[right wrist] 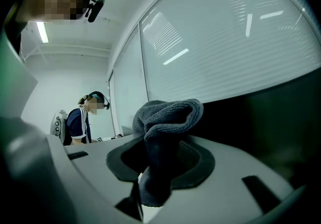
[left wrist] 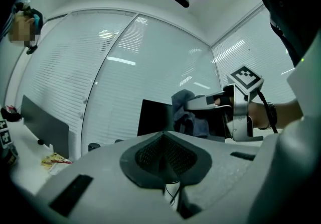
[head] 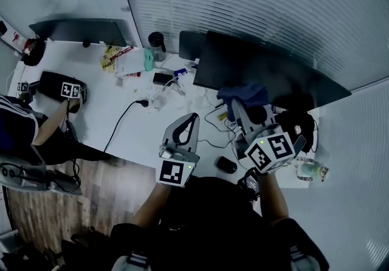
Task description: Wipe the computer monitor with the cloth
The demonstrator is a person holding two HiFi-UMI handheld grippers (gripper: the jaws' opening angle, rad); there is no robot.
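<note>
Only the right gripper view shows the grip itself: the right claw (right wrist: 160,162) is clamped on the cloth (right wrist: 165,132). The cloth runs up between the pads as a dark strip, long axis upright in that view. Its free end folds over above the pads and points right, toward the monitor (right wrist: 281,117).

The head view gives the layout instead. The right claw (head: 238,104) reaches away from me, and the cloth (head: 243,93) is a blue bunch at its tip. It lies over the near part of the monitor (head: 267,66), which stands at the far right of the tabletop (head: 121,124). I cannot tell whether cloth and screen touch (both are dark there).

The left gripper view looks sideways at the right claw (left wrist: 194,102) and the cloth (left wrist: 183,107), with the monitor (left wrist: 153,117) showing just left of them. Its own left claw (left wrist: 165,157) is closed on nothing, the pads meeting along a seam. In the head view the left claw (head: 192,119) hangs over the tabletop, left of the right one and apart from the monitor.

The monitor is cut off at the right edge of the right gripper view, and its stand is hidden in every view. A second person (right wrist: 80,120) sits far left.
</note>
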